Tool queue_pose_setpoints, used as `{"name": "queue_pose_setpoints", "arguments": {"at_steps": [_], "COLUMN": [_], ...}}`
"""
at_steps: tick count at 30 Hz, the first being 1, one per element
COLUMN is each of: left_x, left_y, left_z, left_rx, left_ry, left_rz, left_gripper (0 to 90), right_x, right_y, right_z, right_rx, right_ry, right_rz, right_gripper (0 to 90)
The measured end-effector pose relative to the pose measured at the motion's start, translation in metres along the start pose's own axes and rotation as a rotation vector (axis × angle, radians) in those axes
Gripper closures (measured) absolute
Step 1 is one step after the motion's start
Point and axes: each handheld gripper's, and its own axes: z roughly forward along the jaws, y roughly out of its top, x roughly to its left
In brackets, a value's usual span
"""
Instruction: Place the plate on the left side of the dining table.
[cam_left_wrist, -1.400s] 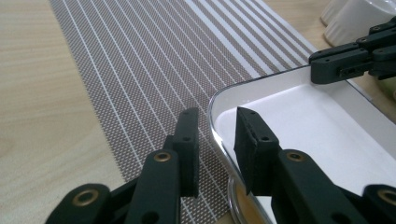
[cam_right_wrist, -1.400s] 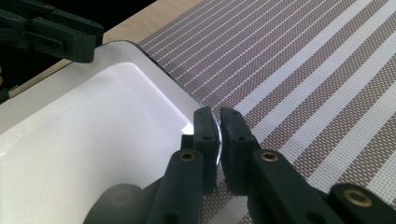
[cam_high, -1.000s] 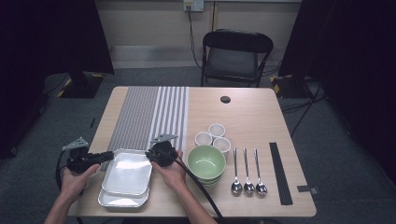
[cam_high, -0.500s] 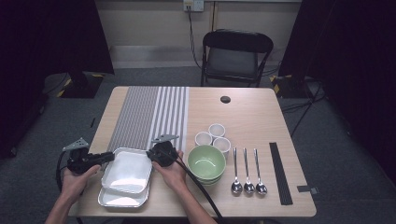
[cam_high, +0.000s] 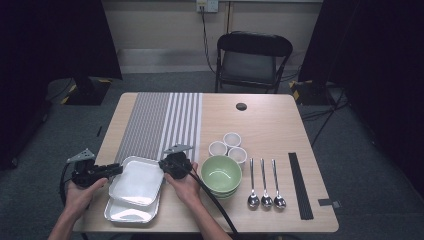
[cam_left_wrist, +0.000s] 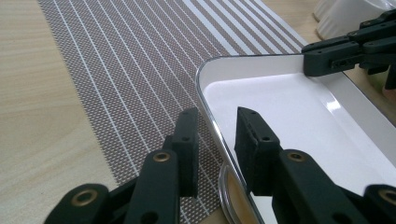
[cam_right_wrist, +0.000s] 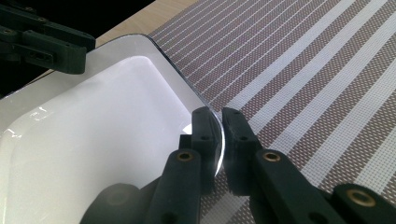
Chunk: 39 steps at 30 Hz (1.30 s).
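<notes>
Because the top tray sits crooked on the tray below, from above the left gripper and right gripper each take one side to lift it level. In the left gripper view the jaws stand a little apart around its rim, having just been opening, so they don't squeeze it. In the right gripper view the jaws pinch the rim tight so the tray can't slip, near the striped mat.

Even overhead light falls on the table; the room to its left and right is nearly black. The high view is soft and slightly grainy. In both gripper views the white tray shows bright glare, and the nearest parts of the jaws are blurred.
</notes>
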Motion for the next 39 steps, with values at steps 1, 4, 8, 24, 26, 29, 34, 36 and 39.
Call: {"name": "queue_pose_setpoints", "arguments": {"at_steps": [1, 4, 8, 24, 26, 29, 34, 36, 39], "left_x": [-0.0004, -0.0012, -0.0033, -0.0044, -0.0028, -0.002, 0.0006, 0.0009, 0.0011], "left_y": [-0.0004, -0.0014, 0.0007, 0.0034, 0.0014, 0.0013, 0.0022, 0.0027, 0.0049], "left_z": [0.0007, 0.0027, 0.0038, 0.0054, 0.0045, 0.0045, 0.0071, 0.0086, 0.0105], "left_rx": [0.006, 0.023, 0.025, 0.013, 0.018, 0.02, 0.019, 0.011, 0.002], "left_ry": [-0.004, -0.004, 0.016, 0.028, 0.023, 0.035, 0.043, 0.04, 0.033], "left_rz": [0.002, 0.01, 0.027, 0.014, 0.01, 0.007, -0.001, -0.008, -0.016], "left_gripper": [70.0, 70.8, 78.0, 73.1, 73.4, 78.1, 82.8, 82.3, 77.4], "right_x": [-0.0003, -0.0014, -0.0011, 0.0003, -0.0004, 0.0, -0.0002, -0.0001, -0.0001], "right_y": [0.0002, 0.0006, 0.0, -0.0008, -0.0005, -0.0004, -0.0001, -0.0007, -0.0007], "right_z": [-0.0007, -0.0012, -0.0021, 0.0015, 0.0006, -0.0002, 0.0, 0.0007, 0.0009], "right_rx": [-0.003, -0.003, -0.008, -0.005, -0.012, -0.012, -0.009, -0.008, -0.011], "right_ry": [-0.012, -0.023, -0.019, 0.03, 0.028, 0.03, 0.03, 0.028, 0.029], "right_rz": [0.006, 0.015, 0.014, -0.001, 0.005, 0.003, -0.005, -0.011, -0.011], "right_gripper": [84.8, 84.8, 84.4, 85.2, 86.0, 86.2, 86.0, 85.7, 85.9]}}
